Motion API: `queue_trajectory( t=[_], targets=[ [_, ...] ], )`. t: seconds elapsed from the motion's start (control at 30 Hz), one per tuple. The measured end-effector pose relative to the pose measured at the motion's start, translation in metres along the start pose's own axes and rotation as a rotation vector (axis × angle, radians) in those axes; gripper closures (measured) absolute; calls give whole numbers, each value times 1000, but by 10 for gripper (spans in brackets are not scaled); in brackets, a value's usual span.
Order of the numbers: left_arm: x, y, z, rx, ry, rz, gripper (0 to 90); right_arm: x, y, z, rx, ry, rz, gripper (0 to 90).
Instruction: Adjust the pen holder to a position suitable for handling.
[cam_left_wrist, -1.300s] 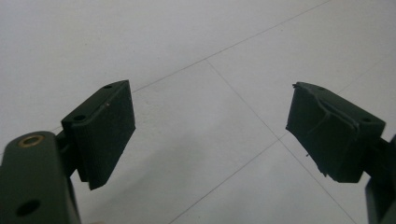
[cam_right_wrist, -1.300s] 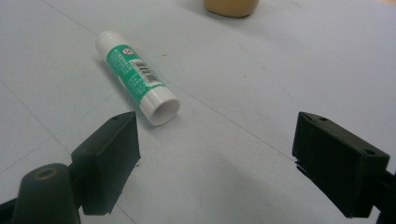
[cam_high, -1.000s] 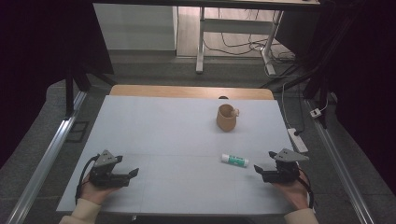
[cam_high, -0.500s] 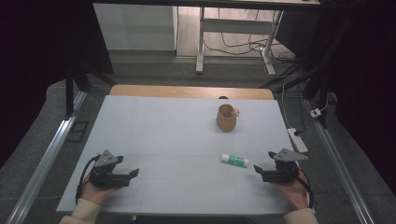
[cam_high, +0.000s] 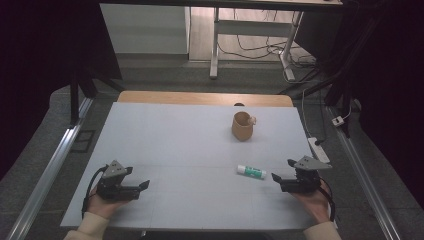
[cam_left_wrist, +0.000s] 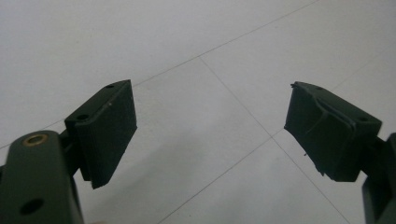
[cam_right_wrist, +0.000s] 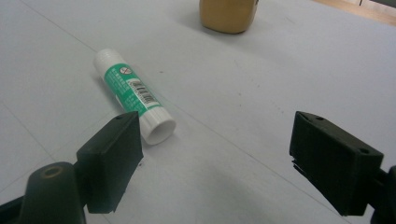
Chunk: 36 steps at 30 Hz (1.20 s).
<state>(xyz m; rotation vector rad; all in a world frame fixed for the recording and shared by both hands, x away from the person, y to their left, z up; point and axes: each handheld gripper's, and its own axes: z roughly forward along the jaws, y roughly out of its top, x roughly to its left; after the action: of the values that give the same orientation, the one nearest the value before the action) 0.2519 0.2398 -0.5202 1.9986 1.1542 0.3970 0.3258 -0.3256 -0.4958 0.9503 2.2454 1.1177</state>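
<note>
High view: a pale grey table (cam_high: 190, 145) with a wooden strip along its far edge carries two things on its right half. A brown mug (cam_high: 243, 125) stands upright toward the far side, its handle turned to the right. A glue stick (cam_high: 251, 172) with a green label lies flat nearer the person, well apart from the mug. The left gripper (cam_high: 141, 186) rests at the near left of the table in the person's left hand (cam_high: 102, 205), pointing right. The right gripper (cam_high: 276, 178) rests at the near right, held in the right hand (cam_high: 314, 198), pointing left toward the glue stick and just beside it without touching. Compared with the frames from a second and half a second ago, nothing has shifted: both grippers, the mug and the glue stick lie in the same places.

Left gripper view: the left gripper's (cam_left_wrist: 210, 130) jaws stand wide apart over bare table surface crossed by thin seams, with nothing between them.

Right gripper view: the right gripper's (cam_right_wrist: 215, 154) jaws are also spread wide and empty. The glue stick (cam_right_wrist: 133, 95) lies just ahead of the left-hand jaw, its white end nearest that jaw. The mug's (cam_right_wrist: 229, 15) base shows at the top edge.
</note>
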Motion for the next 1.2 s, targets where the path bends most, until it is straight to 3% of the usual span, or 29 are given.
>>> queue_trajectory(
  t=[0.27,0.43,1.2],
  targets=[
    [0,0,1,3,2,-4,161,0,18,2,-32,-16,1,187],
    [0,0,2,6,-2,0,161,0,27,11,-14,-19,-11,193],
    [-1,1,4,14,-9,6,162,-19,58,38,0,-23,37,220]
  ],
)
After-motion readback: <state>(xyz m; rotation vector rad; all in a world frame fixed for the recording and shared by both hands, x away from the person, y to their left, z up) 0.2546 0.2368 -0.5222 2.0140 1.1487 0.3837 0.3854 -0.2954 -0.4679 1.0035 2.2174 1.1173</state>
